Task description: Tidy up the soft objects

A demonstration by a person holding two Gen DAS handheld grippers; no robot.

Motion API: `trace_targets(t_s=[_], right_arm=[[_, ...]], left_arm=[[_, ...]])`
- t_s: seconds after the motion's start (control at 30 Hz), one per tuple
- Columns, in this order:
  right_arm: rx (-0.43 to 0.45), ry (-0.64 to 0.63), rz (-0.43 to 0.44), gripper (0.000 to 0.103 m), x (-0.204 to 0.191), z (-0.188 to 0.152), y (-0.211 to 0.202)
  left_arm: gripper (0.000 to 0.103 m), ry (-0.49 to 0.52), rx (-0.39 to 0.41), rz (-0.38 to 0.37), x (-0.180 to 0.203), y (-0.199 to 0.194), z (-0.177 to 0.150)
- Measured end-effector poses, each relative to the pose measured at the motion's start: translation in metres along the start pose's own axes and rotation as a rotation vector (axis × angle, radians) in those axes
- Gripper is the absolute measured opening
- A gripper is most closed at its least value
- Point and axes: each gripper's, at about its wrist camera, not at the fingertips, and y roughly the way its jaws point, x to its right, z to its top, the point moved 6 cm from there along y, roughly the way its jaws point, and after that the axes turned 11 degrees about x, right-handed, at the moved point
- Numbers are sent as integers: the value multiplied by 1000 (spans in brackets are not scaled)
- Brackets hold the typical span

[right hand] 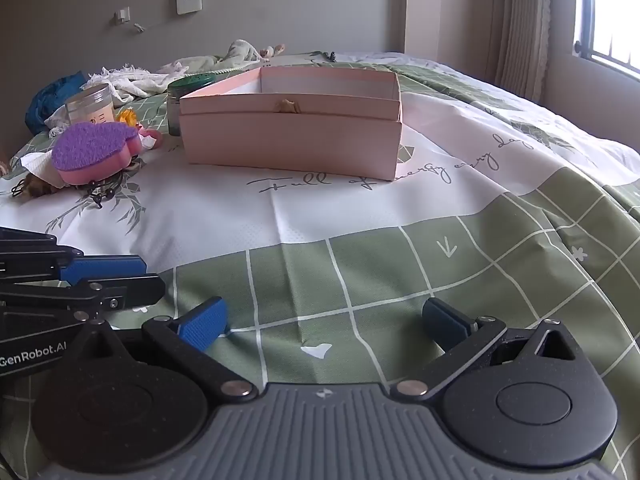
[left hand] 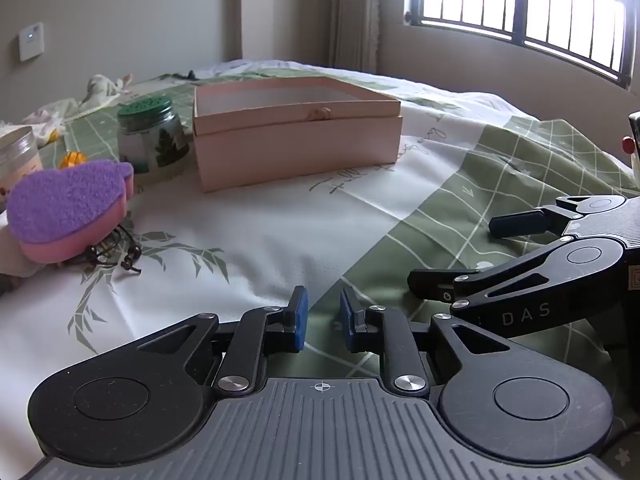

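Observation:
A heart-shaped sponge (left hand: 64, 204) (right hand: 92, 148), purple on top and pink below, lies on a small pile at the left of the bed. An open pink box (left hand: 296, 152) (right hand: 288, 144) stands in the middle, and what shows of its inside is bare. My left gripper (left hand: 324, 308) (right hand: 154, 274) hovers low over the bedspread, its blue pads a narrow gap apart with nothing between them. My right gripper (right hand: 324, 312) (left hand: 452, 254) is just to its right, open wide and holding nothing. Both are well short of the box and the sponge.
A green-lidded jar (left hand: 152, 136) (right hand: 188, 84) stands left of the box, and a clear jar (left hand: 16, 152) (right hand: 90, 106) farther left. A dark beaded cord (left hand: 116, 252) (right hand: 104, 192) lies under the sponge. White cloths (right hand: 132, 80) and a blue cloth (right hand: 48, 100) lie behind. The green-and-white bedspread (right hand: 360, 220) slopes down at right.

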Motion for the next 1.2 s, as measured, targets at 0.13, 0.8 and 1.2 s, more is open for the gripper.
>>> trace_targets(t_s=[0.13,0.8,1.2], right_arm=[[7,2,1,103,0,0,0],[10,2,1,103,0,0,0],[10,1,1,103,0,0,0]], left_arm=[[22,12,13,6,2,0,1],[22,-2,14,0,0,-2,0],[22,-5,14,-2,0,-2,0]])
